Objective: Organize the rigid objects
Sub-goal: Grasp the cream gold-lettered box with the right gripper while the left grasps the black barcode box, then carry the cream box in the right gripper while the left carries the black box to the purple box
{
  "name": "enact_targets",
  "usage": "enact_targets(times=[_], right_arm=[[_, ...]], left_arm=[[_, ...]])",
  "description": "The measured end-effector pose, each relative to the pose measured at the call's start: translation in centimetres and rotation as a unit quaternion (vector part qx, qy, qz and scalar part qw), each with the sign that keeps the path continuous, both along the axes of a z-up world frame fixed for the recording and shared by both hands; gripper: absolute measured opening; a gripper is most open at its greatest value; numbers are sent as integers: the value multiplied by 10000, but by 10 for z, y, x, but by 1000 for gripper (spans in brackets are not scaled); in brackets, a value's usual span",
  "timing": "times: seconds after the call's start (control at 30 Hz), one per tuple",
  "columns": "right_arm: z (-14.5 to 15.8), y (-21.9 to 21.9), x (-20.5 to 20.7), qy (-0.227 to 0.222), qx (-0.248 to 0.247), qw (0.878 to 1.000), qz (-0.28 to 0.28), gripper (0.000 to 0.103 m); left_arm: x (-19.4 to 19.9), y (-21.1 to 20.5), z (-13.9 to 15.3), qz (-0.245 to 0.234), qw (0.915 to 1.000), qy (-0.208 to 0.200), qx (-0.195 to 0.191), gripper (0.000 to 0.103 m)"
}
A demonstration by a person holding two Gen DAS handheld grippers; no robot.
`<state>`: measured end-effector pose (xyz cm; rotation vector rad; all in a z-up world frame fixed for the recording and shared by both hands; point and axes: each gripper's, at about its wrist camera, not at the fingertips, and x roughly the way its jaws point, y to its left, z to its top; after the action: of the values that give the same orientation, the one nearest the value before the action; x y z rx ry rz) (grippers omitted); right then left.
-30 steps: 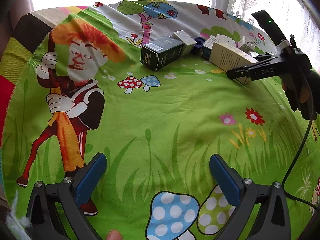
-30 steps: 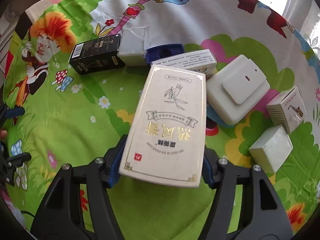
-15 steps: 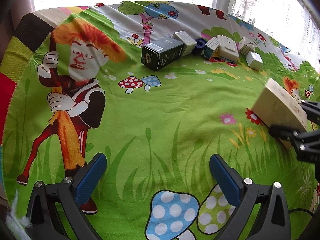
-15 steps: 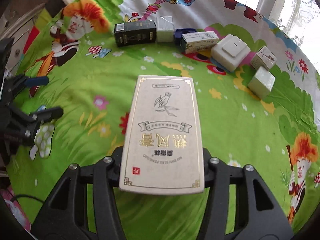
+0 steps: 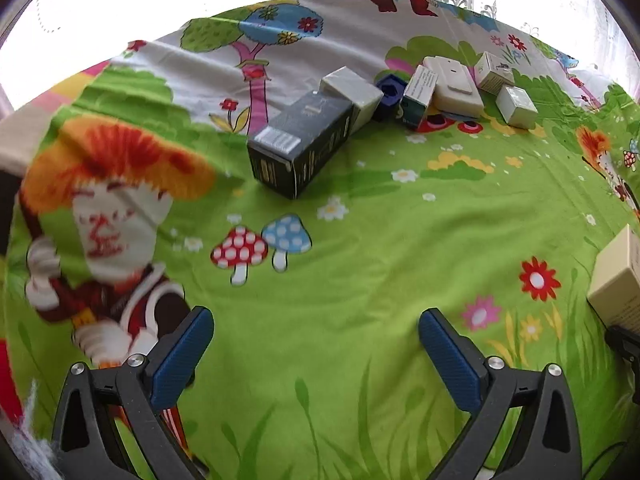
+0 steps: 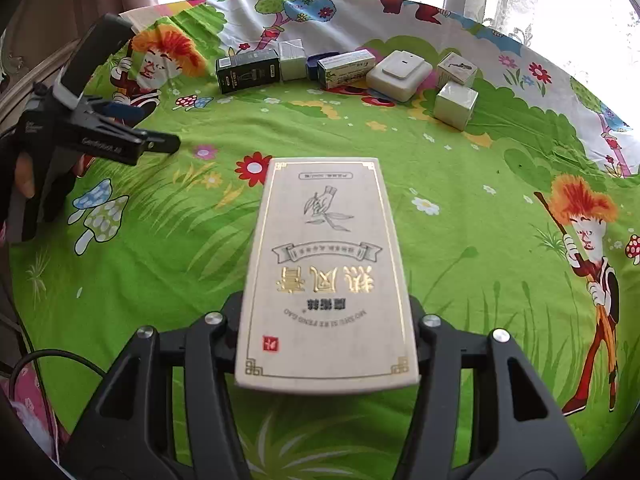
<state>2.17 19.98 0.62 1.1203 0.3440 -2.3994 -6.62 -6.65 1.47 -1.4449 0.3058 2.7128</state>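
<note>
We keep the right gripper level, jaws easing apart yet gripping the cream box; left gripper gapes empty.

bright window backlight, fisheye-warped edges

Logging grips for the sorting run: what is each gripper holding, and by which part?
Right gripper, jaws opening: cream box, by its long sides at the near end. Left gripper: nothing.

cream box with gold Chinese characters (upside down), barcode on black box
</note>
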Motion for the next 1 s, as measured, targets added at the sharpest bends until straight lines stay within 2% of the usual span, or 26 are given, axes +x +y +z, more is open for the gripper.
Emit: enact_targets(times=[0.13,0.27,0.3,0.33,0.37,0.4,0.47,0.63,0.73,0.87,0.93,1.0], right_arm=[[-3,-2,-4,-50,-82,10000,0,58],[-4,-1,-4,-57,-100,9999,1,59],[-4,-1,-4,-61,-105,9999,0,59],[-4,-1,-4,-67,-114,9999,-1,59],[-4,-1,-5,-68,-122,9999,2,59],[-4,0,-5,-76,-138,9999,4,60],[-4,0,-5,-85,-168,9998,2,60],[-4,-2,-4,-84,-136,9999,59,64],[-5,-4,-4,-82,-99,9999,109,68],[-4,-5,-3,-81,-92,9999,121,69],[-4,-5,-3,-80,-91,9999,118,69],[-4,-5,-3,-79,-88,9999,118,69]], left_arm=[[-57,10,10,-150,9980,373,-485,103],[-102,18,0,-225,9966,311,-731,102],[-106,17,-3,-181,9971,283,-688,97],[-103,14,-1,-97,9986,353,-392,62],[-99,10,-1,51,9996,233,-142,48],[-90,6,1,169,9996,137,201,39],[-54,4,5,115,9970,138,749,39],[62,9,5,-36,9974,204,689,39],[111,5,6,83,9975,110,686,40],[127,-1,6,236,9968,229,725,44],[122,-3,3,377,9963,279,715,63],[116,-6,1,525,9950,313,793,68]])
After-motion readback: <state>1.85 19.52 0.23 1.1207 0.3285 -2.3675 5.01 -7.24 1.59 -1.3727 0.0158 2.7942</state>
